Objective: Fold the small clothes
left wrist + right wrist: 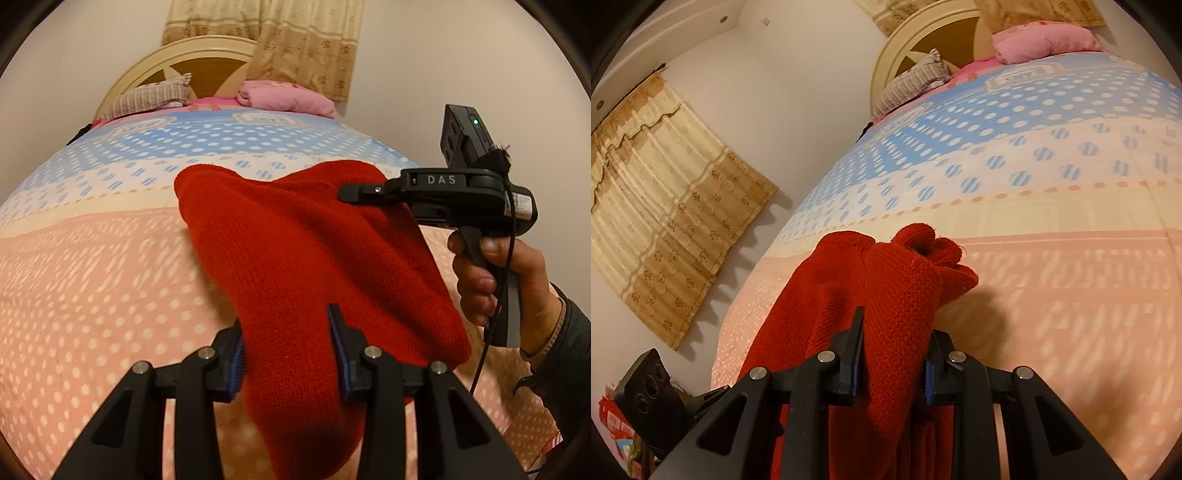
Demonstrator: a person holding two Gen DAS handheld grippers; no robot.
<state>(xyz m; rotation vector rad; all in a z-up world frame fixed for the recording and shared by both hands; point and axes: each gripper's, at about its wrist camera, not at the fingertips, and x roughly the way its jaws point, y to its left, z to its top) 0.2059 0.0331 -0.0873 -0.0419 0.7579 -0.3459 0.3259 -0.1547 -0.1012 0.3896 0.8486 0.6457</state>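
Both grippers are holding a red knit garment [306,266] up over the bed [92,280], so it is filling the centre and lower middle of each wrist view. The left gripper [291,354] is clamping a bunched edge between its blue pads, and the right gripper [895,360] is pinching another bunched part; in the left view it is reaching in from the right of the frame, carried by a hand [495,280]. The step in hand looks like carrying the knit to a flat spot to lay it out. To do it well, both grips should be staying firm, the hands keeping level and apart so the cloth is hanging taut rather than sagging, then lowering together so the far edge is landing first and smooth. The bed is wearing a dotted quilt, pink below and blue toward the top of the frame. A headboard [199,62], a striped pillow [151,96], pink bedding [288,96] and a beige curtain [295,40] are sitting along the top.
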